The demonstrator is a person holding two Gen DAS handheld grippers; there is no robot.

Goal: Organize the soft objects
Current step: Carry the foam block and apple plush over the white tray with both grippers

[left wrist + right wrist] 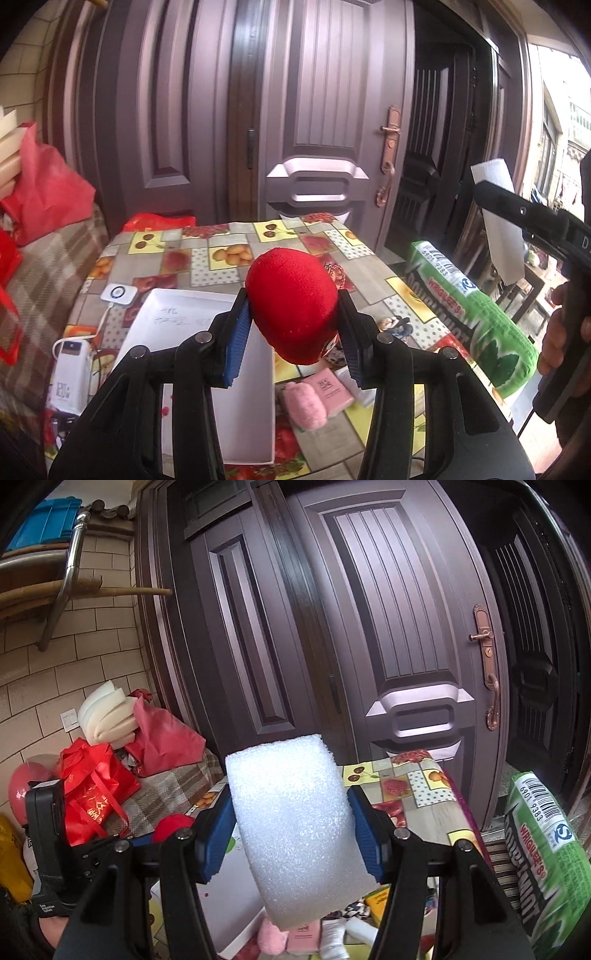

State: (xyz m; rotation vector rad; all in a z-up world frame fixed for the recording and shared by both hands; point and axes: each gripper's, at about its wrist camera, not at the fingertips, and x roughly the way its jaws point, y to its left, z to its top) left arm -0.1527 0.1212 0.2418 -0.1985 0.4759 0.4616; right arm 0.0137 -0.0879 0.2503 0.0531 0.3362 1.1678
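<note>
**Both tongs loaded above the table**

The left tongs (293, 328) are clenched on a red plush toy (293, 306), its rounded body squeezed between the blue pads (236, 343) and held up over the table (229, 258). Directly beneath sits an open white box (192, 325), and just right of the box lie a pink fluffy toy (306, 406) and a small pink card packet (330, 391) touching it. Farther right, a green mint-pack cushion (480, 317) lies along the table's edge. At the left of the box are a white power bank (72, 373) and a small white device (119, 294) joined by a cable.

The right tongs (291, 834) grip a white foam block (291, 827) from both sides, tilted and raised in front of a dark purple door (388, 627). Below the block the pink fluffy toy and white tubes (340, 938) show on the fruit-patterned cloth. Left of the table, red bags (96, 794) and folded cream foam (107, 716) are piled on a checked seat.
</note>
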